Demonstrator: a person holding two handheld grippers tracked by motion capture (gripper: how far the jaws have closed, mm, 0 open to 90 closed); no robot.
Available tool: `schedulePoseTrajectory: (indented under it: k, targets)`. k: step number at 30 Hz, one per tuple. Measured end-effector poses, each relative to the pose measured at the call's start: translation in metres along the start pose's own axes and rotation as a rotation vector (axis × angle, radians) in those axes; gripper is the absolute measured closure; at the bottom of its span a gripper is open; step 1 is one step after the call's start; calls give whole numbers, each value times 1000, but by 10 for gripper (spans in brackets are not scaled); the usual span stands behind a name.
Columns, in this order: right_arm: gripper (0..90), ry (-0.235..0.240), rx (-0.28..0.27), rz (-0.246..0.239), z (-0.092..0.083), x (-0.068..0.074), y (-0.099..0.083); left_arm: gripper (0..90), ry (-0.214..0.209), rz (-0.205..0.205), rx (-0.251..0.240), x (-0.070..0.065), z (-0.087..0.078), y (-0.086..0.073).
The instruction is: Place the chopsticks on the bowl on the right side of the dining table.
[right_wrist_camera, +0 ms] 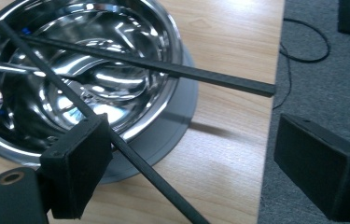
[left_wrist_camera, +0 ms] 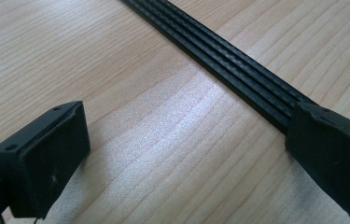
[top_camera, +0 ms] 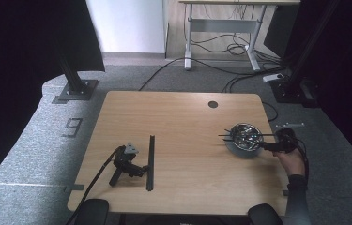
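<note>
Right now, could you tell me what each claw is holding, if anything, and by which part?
Nothing is held. The right claw stands open by the steel bowl, one thin black rod between its jaws. The left claw lies open on the table.

I see a wooden table (top_camera: 178, 122) with a round hole (top_camera: 212, 104) near its far edge, far beyond my right gripper (top_camera: 268, 146). The floor under it is grey carpet (top_camera: 33, 154), and a mark like the number nine (top_camera: 72, 127) is taped on it, out past my left gripper (top_camera: 141, 170) and off the table on the left. Black curtains (top_camera: 14, 56) hang on both sides, with black posts (top_camera: 72, 77) bolted on plates. Farther away stands a white wall (top_camera: 126, 26) and a light desk frame (top_camera: 223, 28) with loose cables (top_camera: 220, 47) below. Soft daylight shines on the wood.
</note>
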State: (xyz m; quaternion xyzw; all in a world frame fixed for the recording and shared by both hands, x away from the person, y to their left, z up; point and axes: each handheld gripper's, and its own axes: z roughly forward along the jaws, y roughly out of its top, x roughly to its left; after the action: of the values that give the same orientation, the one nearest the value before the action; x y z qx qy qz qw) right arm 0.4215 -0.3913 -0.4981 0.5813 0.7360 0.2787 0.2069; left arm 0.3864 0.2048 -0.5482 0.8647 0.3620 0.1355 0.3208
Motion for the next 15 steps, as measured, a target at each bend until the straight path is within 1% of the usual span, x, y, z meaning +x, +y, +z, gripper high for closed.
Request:
schedulePoseTrajectory:
  k: [6, 15]
  targets:
    - [109, -43, -29, 27, -1, -6, -2, 0, 0, 0, 0, 0, 0, 0]
    - [109, -82, -55, 58, 0, -16, -6, 0, 0, 0, 0, 0, 0, 0]
